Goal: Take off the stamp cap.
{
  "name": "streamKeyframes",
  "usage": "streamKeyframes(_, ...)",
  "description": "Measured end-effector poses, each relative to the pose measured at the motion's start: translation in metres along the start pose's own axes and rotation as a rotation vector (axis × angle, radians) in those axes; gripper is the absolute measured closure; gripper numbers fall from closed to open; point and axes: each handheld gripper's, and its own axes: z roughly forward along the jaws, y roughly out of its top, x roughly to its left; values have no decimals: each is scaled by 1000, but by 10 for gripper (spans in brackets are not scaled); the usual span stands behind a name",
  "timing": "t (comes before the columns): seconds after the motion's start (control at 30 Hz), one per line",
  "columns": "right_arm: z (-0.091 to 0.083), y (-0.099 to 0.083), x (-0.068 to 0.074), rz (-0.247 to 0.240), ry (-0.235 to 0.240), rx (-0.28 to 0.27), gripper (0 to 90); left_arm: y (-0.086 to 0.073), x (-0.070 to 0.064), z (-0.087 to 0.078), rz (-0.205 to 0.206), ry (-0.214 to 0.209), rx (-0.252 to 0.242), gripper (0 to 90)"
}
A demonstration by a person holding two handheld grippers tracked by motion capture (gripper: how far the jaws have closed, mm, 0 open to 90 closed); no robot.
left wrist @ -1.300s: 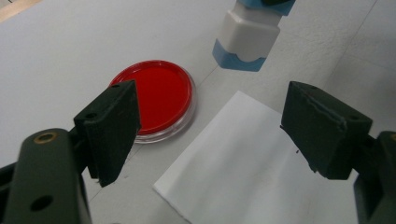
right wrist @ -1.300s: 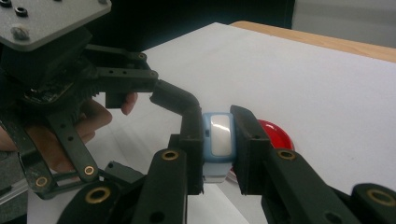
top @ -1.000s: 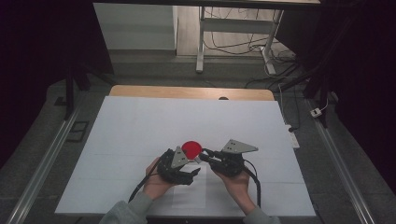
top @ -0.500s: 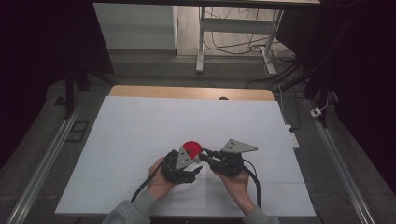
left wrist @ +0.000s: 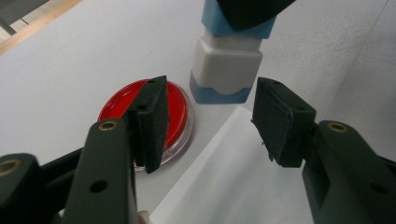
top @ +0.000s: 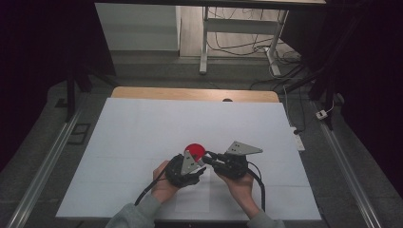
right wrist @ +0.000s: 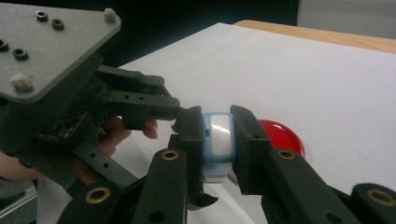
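White counter (top: 142,133) is carrying everything, a paper sheet (left wrist: 243,186) lying on its near part. Left gripper (left wrist: 208,123) is hovering low over the sheet's corner, fingers (left wrist: 152,121) standing apart, nothing between them. Right gripper (right wrist: 215,140) is sitting just beside it, fingers (right wrist: 247,144) clamping a blue-and-white stamp (right wrist: 218,140) by its sides. Stamp is standing upright, base touching the counter just past the sheet's corner, directly ahead of the left gripper. Red ink pad (left wrist: 180,112), a round clear-rimmed dish, is lying just beside the stamp.
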Motion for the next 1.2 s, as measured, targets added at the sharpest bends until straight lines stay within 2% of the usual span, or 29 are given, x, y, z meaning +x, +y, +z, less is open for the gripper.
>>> streamKeyframes(0.6,-1,0,-1,24,-3,-10,751,0,-3,1,29,14,-7,595)
streamKeyframes(1.2,0,0,-3,45,0,-10,751,0,-4,0,51,26,-5,638)
